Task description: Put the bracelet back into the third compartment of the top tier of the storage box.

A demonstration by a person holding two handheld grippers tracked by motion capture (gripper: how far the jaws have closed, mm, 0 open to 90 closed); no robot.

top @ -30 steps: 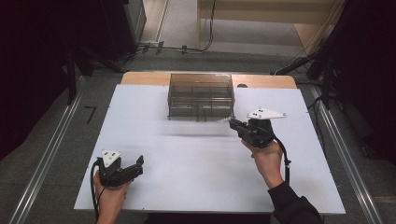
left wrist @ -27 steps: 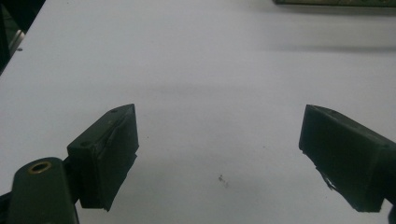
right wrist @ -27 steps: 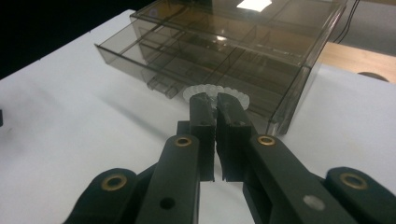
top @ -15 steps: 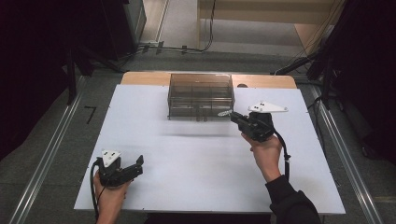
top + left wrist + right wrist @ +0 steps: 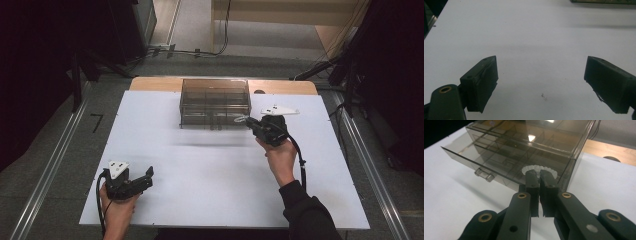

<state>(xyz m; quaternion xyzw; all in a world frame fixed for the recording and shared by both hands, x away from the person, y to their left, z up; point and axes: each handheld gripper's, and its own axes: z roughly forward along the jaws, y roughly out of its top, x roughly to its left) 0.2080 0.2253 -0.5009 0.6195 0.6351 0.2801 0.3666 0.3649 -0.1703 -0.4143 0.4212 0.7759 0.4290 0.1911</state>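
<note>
A smoky clear drawer box point(image 5: 215, 102) stands at the back middle of the white table. Its lower drawer point(image 5: 499, 167) is pulled out a little, with a small handle point(image 5: 484, 175) on its front. My right gripper point(image 5: 248, 121) is just right of the box's front corner, shut on a small white beaded ring point(image 5: 537, 168). The ring hangs over the right end of the pulled-out drawer. My left gripper point(image 5: 147, 176) rests near the table's front left. In the left gripper view its jaws point(image 5: 541, 75) stand wide open over bare table.
The white table top point(image 5: 210, 170) stretches between the two grippers. A wooden strip point(image 5: 280, 86) with a round hole point(image 5: 258, 91) runs behind the box. Metal floor rails point(image 5: 365, 170) flank both table sides.
My right gripper has moved forward and slightly left toward the drawer box, carrying the white ring. The left gripper has stayed in place.
</note>
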